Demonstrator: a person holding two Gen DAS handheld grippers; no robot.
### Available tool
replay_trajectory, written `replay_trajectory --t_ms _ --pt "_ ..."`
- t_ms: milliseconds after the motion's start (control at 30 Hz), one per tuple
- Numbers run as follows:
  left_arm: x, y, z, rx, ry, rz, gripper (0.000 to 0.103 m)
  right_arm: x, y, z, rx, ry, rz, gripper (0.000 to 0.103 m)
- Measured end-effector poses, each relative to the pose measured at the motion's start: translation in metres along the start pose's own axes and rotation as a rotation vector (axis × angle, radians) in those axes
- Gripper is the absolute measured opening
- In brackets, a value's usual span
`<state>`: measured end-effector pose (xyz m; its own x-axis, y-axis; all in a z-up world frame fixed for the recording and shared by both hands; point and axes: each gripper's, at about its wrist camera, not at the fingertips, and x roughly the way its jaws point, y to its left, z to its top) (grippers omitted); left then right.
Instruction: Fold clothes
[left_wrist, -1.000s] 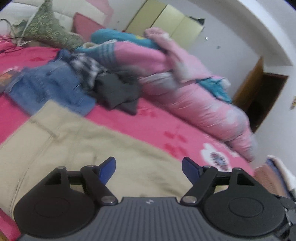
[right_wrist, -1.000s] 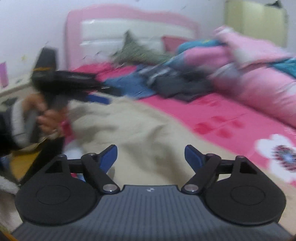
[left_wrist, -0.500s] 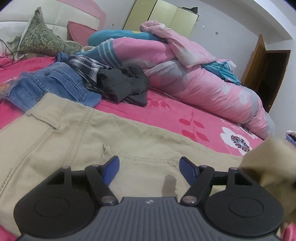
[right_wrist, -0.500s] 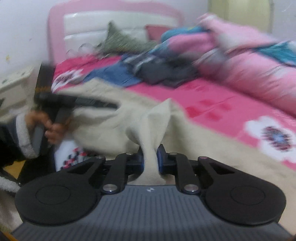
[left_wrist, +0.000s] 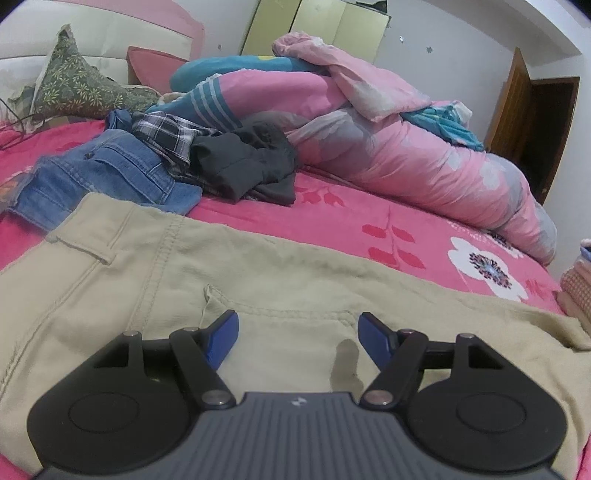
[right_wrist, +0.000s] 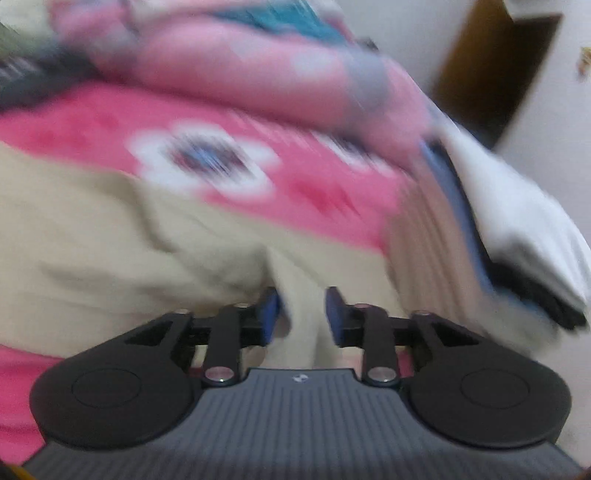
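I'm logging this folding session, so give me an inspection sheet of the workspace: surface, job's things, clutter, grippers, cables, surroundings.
Surface: bed with a pink floral sheet.
Job's things: beige trousers spread flat across the near side of the bed.
Clutter: blue jeans, plaid shirt and dark garment heaped behind them; pink quilt bundled along the far side; green floral pillow at the headboard.
Grippers: left gripper open, over the trousers; right gripper partly open, a fold of beige cloth between its fingers; view blurred.
Cables: dark cord near the pillow.
Surroundings: yellow-green wardrobe, brown door.
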<state>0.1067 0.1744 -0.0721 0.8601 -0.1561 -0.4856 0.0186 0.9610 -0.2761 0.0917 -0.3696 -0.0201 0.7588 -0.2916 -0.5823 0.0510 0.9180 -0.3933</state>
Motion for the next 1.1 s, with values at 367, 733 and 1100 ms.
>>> replay_trajectory --t_ms 367,733,1100 --pt "-0.007 -0.017 0.015 0.088 -0.022 -0.086 0.074 -0.024 0.065 0.057 -0.163 -0.286 0.400 0.053" --pt "0.035 -0.002 0.006 0.018 0.035 -0.138 0.073 0.091 0.163 0.125 -0.513 -0.052 0.638 0.029" --pt "0.040 0.002 0.004 0.003 0.030 -0.161 0.073 0.109 0.143 0.110 -0.483 0.071 0.640 0.001"
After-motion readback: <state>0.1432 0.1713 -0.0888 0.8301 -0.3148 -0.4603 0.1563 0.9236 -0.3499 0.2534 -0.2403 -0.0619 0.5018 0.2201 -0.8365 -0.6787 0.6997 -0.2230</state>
